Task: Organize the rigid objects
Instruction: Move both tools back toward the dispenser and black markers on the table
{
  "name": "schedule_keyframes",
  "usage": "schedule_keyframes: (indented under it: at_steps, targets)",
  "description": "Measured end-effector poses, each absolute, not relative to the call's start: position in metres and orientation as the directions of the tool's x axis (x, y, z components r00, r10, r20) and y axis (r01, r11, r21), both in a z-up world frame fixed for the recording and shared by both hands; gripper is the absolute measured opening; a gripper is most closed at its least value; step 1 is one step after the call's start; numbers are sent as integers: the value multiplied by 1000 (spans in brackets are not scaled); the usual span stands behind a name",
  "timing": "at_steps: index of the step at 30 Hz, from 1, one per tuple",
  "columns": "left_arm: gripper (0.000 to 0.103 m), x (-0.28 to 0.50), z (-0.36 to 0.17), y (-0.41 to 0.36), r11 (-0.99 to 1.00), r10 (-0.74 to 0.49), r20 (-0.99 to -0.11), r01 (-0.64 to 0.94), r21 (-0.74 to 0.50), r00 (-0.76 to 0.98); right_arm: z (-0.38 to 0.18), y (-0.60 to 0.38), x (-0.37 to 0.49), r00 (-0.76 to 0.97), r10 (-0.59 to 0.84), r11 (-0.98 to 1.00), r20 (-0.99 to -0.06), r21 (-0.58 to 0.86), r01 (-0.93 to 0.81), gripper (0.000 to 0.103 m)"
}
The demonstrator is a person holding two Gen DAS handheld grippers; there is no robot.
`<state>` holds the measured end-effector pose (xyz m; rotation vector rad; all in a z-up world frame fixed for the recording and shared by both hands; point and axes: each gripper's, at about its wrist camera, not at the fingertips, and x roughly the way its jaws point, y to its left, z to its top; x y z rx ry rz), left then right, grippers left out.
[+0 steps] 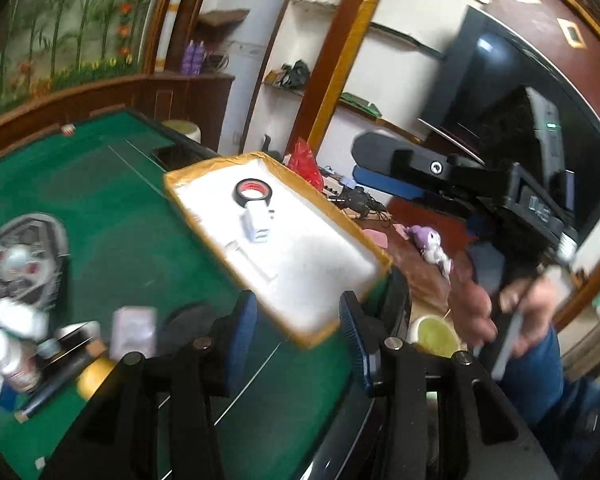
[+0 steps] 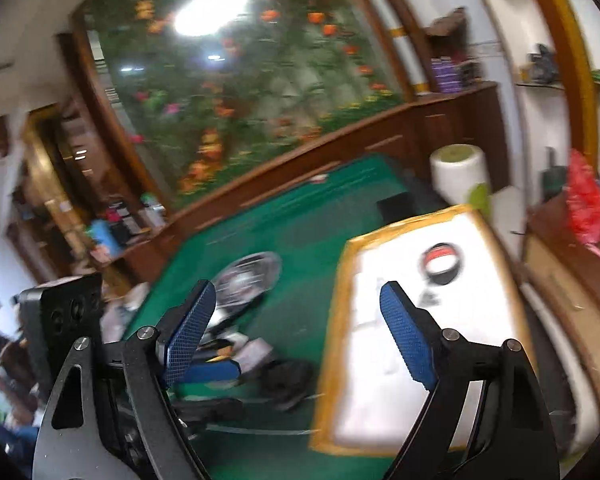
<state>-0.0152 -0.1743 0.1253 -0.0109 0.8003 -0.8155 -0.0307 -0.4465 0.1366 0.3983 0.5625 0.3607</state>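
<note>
Left wrist view: your left gripper [image 1: 300, 320] is spread wide, empty, over the tray's [image 1: 204, 216] near corner on the green tabletop [image 1: 112, 216]. In that tray, a tape roll [image 1: 253, 193] touches a white adapter [image 1: 256, 226]. Your right gripper [image 2: 300, 332] is likewise released. Loose clutter [image 1: 28, 344] sits left, blurred.

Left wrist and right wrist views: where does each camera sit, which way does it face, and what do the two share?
Left wrist: on the left hand-held gripper, looking across the green table at the tray; its open fingers, the person's hand and the other tool show.
Right wrist: on the right hand-held gripper, facing the table and flower wall; open fingers show.
Shared: table, tray, tape roll.
</note>
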Motion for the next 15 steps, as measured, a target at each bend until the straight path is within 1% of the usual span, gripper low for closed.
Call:
schedule_keyframes:
  at_steps: [1,3,4,6,7,10,12,14,15]
  targets:
    - [44,-24,126,-159,705,-640,-640,656,-270,425,134,-438,-35,777,455,856,-435,453,-248,86]
    - [44,-32,121,-134,743,-576,-674,641,-194,464,128,-417,-46,743,499,844,-446,445,-299,86]
    - [44,-36,115,-115,764,-528,-698,629,-141,484,125,-412,-48,735,506,843,-452,439,-311,86]
    - [44,-36,103,-95,783,-465,-736,616,-83,492,117,-396,-53,722,500,857,-478,392,-333,86]
    - [44,-36,94,-83,800,-410,-762,599,-36,502,115,-389,-55,722,497,861,-481,380,-339,86]
    - [44,-36,68,-61,780,-325,-822,624,47,468,103,-383,-53,707,518,847,-482,402,-346,86]
    - [44,-36,55,-60,746,-306,-848,662,69,434,95,-384,-48,696,518,847,-497,411,-336,86]
    - [44,-41,47,-63,700,-280,-846,700,142,453,90,-383,-45,690,508,854,-516,409,-322,86]
    - [44,-42,42,-60,681,-279,-857,719,140,432,86,-381,-43,682,504,857,-529,407,-318,86]
